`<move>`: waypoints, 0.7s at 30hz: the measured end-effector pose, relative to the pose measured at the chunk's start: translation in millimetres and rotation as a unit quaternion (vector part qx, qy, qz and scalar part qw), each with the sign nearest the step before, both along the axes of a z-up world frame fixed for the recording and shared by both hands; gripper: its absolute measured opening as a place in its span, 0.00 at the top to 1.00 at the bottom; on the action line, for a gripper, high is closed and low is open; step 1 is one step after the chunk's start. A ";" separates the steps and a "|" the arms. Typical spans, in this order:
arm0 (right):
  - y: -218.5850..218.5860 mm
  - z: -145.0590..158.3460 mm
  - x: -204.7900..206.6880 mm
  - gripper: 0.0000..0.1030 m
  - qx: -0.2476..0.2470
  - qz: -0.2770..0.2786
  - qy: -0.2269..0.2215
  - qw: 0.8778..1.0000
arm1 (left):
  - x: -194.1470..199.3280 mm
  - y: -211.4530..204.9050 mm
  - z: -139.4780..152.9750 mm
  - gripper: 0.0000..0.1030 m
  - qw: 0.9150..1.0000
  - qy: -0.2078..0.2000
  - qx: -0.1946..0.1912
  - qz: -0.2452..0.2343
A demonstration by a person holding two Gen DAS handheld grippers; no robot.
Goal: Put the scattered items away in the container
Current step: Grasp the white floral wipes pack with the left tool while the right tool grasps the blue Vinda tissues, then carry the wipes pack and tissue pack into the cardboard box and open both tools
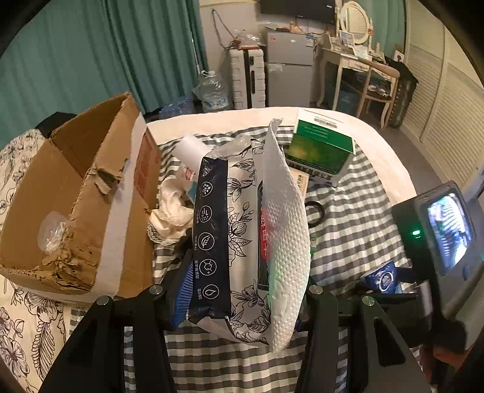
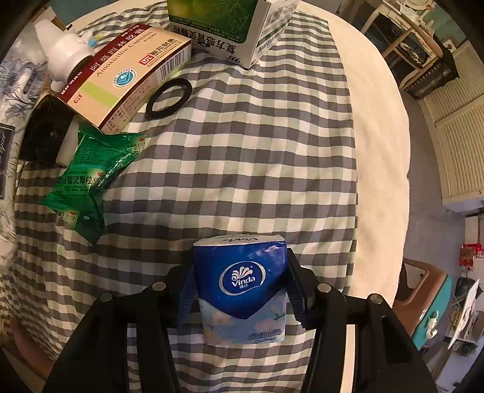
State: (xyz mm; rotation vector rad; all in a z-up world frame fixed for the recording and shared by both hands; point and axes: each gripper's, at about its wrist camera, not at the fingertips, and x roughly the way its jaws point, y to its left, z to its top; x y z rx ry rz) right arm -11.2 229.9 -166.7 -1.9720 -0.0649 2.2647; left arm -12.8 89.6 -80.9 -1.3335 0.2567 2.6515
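Left gripper (image 1: 242,290) clamped on soft white tissue pack with black floral print and navy side panel (image 1: 233,229), jaws pressing both flanks – pack lifted clear of grey-and-white checked cloth (image 1: 357,217), embossed white paper showing at its open top. Navy panel: column of round white icons with small Chinese text, not legible.

Torn brown cardboard box (image 1: 75,193) near left edge of cloth, flaps up, open; clear plastic bit inside. Pack hangs just right of box, not yet inside. Crumpled white rag (image 1: 172,208) at box's right wall.

Right gripper (image 2: 240,284) closed on small blue-and-white pocket tissue packet (image 2: 242,287), pads on both sides; packet upright near front edge of cloth. Logo reads "Vinda"; smaller print below, blurred.

Toward far left corner of cloth: beige-and-maroon medicine carton (image 2: 127,81) reading "Amoxicillin Capsules" plus Chinese characters and barcode, lying tilted. Black rubber ring (image 2: 169,98) just beside carton's right end, flat. Crinkled green foil sachet (image 2: 87,178) in front of carton, Chinese text and "999", touching carton's near corner. Green-and-white cardboard box (image 2: 230,27) at far edge, "999" upside down plus Chinese lettering. White plastic figurine-shaped bottle (image 2: 66,51) left of carton – partly hidden.
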 end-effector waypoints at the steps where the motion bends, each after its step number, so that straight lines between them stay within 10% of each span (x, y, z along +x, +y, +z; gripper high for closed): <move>1: -1.5 3.2 -0.2 0.51 -0.004 -0.003 0.004 1.000 | -1.0 -2.4 1.3 0.50 1.000 0.000 0.002 0.002; 21: -36.3 142.2 39.5 0.51 -0.061 0.008 0.189 0.980 | 19.8 -52.6 91.2 0.50 0.996 0.075 0.050 0.017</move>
